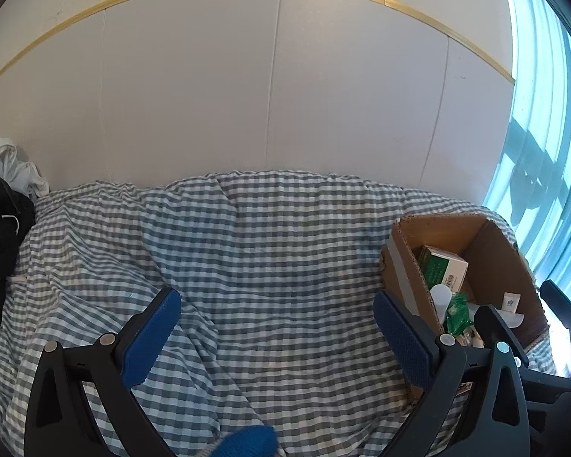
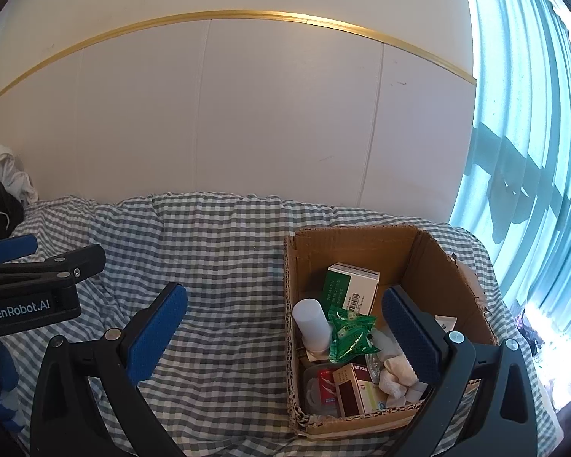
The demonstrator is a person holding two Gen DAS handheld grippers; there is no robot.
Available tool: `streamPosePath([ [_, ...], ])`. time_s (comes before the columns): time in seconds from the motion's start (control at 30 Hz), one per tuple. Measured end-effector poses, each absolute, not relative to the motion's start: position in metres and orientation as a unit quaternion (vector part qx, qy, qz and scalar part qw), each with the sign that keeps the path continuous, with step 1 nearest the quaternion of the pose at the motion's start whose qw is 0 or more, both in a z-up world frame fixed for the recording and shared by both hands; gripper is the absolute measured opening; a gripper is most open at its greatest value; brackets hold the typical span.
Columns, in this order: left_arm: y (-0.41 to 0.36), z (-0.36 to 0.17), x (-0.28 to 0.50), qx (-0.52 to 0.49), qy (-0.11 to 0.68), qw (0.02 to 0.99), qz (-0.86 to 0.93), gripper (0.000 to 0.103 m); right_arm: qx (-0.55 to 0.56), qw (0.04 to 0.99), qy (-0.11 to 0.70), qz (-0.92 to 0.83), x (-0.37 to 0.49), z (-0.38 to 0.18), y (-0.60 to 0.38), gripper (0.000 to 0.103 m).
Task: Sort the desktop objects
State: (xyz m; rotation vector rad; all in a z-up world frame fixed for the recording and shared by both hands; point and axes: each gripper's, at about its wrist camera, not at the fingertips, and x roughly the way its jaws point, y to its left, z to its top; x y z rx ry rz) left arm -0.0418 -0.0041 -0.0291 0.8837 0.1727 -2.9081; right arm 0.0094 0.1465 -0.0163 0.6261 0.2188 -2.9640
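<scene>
A cardboard box (image 2: 449, 278) stands on the checked cloth at the right; it also shows in the left wrist view (image 1: 506, 262). Inside it lie a green and white carton (image 2: 352, 287), a white cylinder (image 2: 312, 321), a green packet (image 2: 350, 335), a red-brown carton (image 2: 356, 388), a red item (image 2: 327, 384) and white wadding (image 2: 396, 377). My right gripper (image 2: 285, 327) is open and empty, its right finger over the box, its left finger over the cloth. My left gripper (image 1: 278, 316) is open and empty over bare cloth, left of the box.
A grey and white checked cloth (image 1: 266, 228) covers the surface up to a white panelled wall. Black and white clothing (image 1: 0, 209) is piled at the far left. A curtained window (image 2: 533, 152) is at the right. Something blue (image 1: 247, 443) shows at the bottom edge.
</scene>
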Motion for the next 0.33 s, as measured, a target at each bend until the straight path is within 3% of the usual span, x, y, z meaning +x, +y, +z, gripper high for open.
streamPosePath([
  [0.33,-0.0093,-0.0357,-0.0436,0.294,0.056,0.064,-0.952,0.103,0.212,0.051,0.077,-0.973,0.0083,-0.0186,0.1479,0.103],
])
